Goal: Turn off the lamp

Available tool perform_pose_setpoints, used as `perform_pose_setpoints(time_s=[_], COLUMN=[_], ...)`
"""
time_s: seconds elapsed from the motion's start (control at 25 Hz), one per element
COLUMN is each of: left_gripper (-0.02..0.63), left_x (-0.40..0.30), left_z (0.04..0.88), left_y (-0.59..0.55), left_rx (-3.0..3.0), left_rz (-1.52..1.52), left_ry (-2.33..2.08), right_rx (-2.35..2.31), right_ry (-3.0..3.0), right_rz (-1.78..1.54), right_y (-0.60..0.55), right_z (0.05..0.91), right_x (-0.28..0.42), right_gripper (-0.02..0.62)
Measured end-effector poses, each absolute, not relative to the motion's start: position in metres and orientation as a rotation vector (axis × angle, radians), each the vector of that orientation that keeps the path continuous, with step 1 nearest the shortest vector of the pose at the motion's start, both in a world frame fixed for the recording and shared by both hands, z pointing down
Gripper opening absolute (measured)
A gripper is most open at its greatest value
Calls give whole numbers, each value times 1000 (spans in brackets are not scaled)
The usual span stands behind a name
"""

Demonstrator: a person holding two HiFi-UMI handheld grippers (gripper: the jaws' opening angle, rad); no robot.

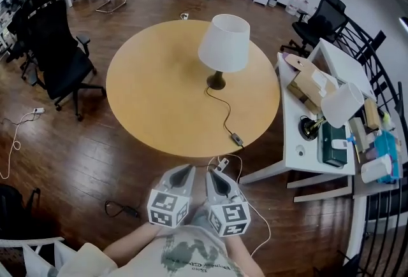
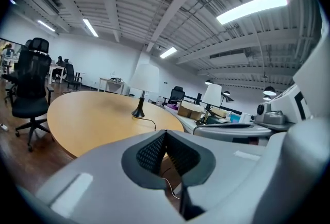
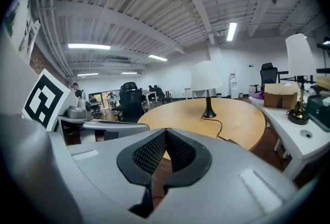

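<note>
A table lamp (image 1: 224, 44) with a white shade and dark base stands on the round wooden table (image 1: 159, 97), right of its middle. Its black cord runs to an inline switch (image 1: 236, 139) near the table's front edge. That lamp (image 2: 143, 80) also shows in the left gripper view, and the lamp (image 3: 207, 76) in the right gripper view. My left gripper (image 1: 183, 173) and right gripper (image 1: 218, 178) are held side by side in front of the table, short of its edge. Both have their jaws together with nothing between them.
A white desk (image 1: 299, 151) at the right carries a second white-shaded lamp (image 1: 341, 104), a cardboard box and clutter. Black office chairs (image 1: 60, 59) stand at the left. Cables lie on the wooden floor in front of the table.
</note>
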State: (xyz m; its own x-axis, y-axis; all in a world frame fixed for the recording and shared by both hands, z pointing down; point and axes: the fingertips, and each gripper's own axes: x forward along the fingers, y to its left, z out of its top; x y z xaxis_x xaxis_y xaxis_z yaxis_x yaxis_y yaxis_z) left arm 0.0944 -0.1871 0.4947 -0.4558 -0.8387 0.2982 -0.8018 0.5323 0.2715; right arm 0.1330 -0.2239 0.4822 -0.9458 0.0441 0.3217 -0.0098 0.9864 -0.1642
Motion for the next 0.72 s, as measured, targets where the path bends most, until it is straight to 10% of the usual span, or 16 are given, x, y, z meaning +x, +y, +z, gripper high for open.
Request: perform_pose_setpoints(time_s=[0.72], left_gripper=[0], left_x=[114], left_z=[489], left_y=[-145], left_rx=[1351], left_rz=[-210], left_ry=[-2380], right_rx=[-73], right_ry=[-2804], right_rz=[277], right_y=[-183], right_z=[483], right_x=[150], right_gripper=[0])
